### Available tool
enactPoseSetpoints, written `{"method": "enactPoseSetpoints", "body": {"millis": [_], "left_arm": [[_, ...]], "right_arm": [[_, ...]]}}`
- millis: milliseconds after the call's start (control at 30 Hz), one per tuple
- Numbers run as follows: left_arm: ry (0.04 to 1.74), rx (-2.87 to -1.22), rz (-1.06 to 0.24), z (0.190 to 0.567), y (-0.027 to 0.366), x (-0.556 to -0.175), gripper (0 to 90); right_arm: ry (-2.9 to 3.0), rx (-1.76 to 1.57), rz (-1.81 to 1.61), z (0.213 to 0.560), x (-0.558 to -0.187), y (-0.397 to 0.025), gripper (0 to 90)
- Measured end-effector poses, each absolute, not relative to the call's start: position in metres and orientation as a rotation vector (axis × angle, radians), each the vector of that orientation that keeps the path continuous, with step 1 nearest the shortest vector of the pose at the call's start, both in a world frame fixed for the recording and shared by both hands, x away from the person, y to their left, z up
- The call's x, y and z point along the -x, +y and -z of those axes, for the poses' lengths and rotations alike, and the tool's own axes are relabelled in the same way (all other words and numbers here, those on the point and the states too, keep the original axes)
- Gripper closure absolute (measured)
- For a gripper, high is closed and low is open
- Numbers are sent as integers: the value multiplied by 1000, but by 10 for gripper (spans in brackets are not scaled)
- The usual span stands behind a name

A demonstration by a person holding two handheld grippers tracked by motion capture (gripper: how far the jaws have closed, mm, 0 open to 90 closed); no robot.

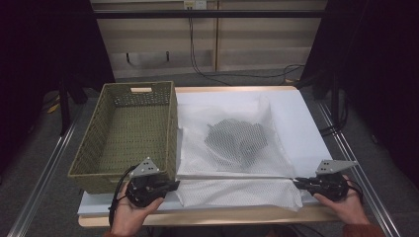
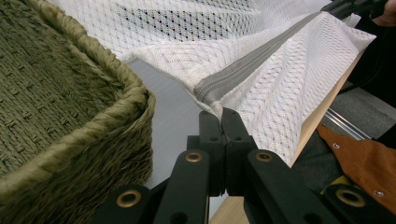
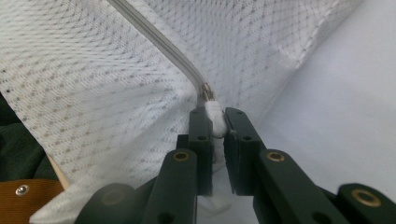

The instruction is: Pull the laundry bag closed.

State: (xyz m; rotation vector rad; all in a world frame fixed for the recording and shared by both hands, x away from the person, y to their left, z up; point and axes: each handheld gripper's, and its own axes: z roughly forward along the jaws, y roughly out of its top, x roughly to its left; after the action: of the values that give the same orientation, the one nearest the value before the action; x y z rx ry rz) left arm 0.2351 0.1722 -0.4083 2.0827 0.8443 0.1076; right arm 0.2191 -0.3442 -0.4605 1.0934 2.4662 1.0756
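High view: white mesh laundry bag (image 1: 237, 148) lies flat on the white-covered table (image 1: 301, 123), dark grey garment (image 1: 236, 139) visible inside it through the mesh, roughly mid-bag. Bag's zipper (image 1: 237, 177) runs along the near side, pulled straight between the 2 grippers. Left gripper (image 1: 170, 186) sits at the near left end of the bag, just in front of the near right corner of the olive woven basket (image 1: 129, 133), held by the person's left hand (image 1: 129, 213). Right gripper (image 1: 300, 182) sits at the near right end of the bag, held by the right hand (image 1: 346, 205). Basket stands at the table's left, its right wall touching or just beside the bag's left edge. Left gripper view: left gripper (image 2: 221, 116) jaws pressed together, pinching the mesh at the end of the grey zipper (image 2: 261, 58); basket rim (image 2: 116, 84) close on the left; right gripper far off at top right. Right gripper view: right gripper (image 3: 218, 122) jaws closed on the white zipper pull tab (image 3: 215, 119), metal slider (image 3: 207, 92) just above the jaw tips, zipper tape (image 3: 154, 37) running up and away across the mesh (image 3: 84, 93). Bag edge between the grippers looks lifted slightly off the table, mesh drooping below the zipper line.
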Motion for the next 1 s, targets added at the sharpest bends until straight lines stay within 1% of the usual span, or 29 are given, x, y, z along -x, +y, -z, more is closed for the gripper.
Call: {"method": "enactPoseSetpoints", "body": {"millis": [633,1000], "left_arm": [[845,-2081,-92,409,172,-236,892],[832,-2094,-97,408,170,-235,893]], "right_arm": [[2432,-1135,-1059,457,-217,-352,824],[2440,-1148,-1053,460,-211,-359,823]]}}
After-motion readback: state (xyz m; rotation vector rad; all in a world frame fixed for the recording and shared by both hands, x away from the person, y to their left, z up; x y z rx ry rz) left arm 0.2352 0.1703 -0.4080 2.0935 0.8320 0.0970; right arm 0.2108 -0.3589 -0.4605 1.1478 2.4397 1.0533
